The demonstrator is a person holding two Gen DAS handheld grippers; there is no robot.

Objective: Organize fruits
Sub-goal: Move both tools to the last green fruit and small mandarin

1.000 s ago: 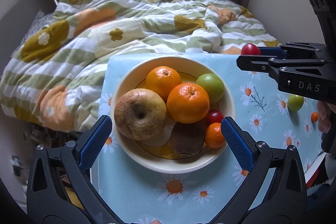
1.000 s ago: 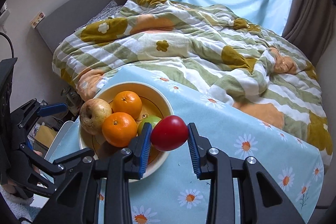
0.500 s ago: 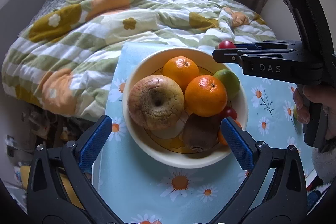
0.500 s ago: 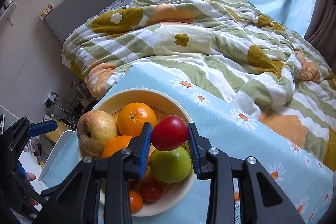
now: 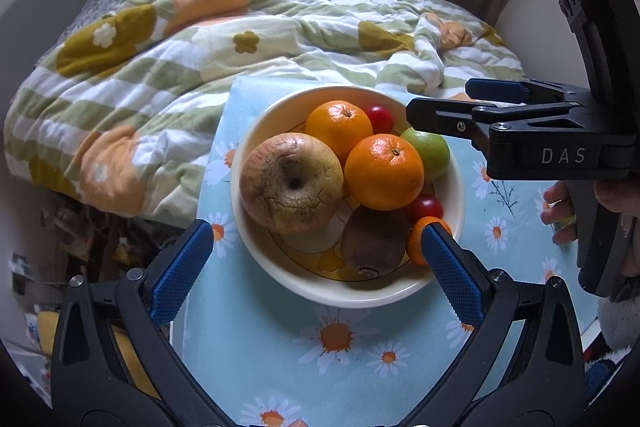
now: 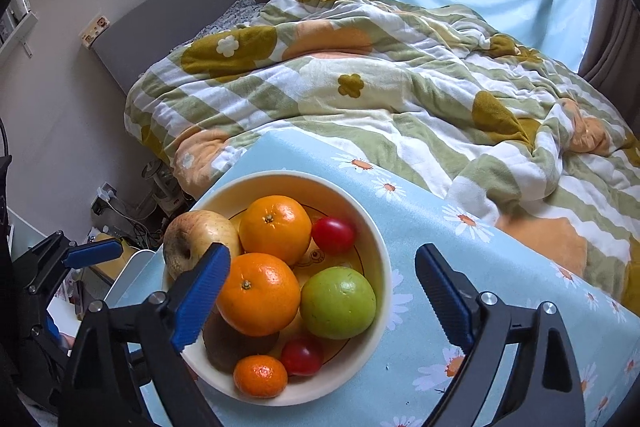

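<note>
A cream bowl (image 6: 280,175) on the daisy tablecloth holds a wrinkled apple (image 6: 192,239), two oranges (image 6: 275,229), a green apple (image 6: 338,303), a kiwi (image 5: 374,241), a small mandarin (image 6: 260,375) and two red tomatoes. One tomato (image 6: 333,235) lies free at the bowl's far side. My right gripper (image 6: 320,279) hangs over the bowl, its jaws opening wide, and no pad touches any fruit. My left gripper (image 5: 316,255) stands open at the bowl's (image 5: 340,91) near rim, holding nothing. In the left wrist view the right gripper (image 5: 440,97) reaches in from the right.
The blue tablecloth (image 5: 340,347) ends at the table's left edge, with clutter on the floor below. A rumpled flowered quilt (image 6: 400,99) on a bed lies just behind the table. A person's hand (image 5: 560,211) grips the right tool's handle.
The right gripper carried the red tomato over the bowl and opened. The tomato now rests in the bowl beside the far orange. The left gripper stayed open near the bowl.
</note>
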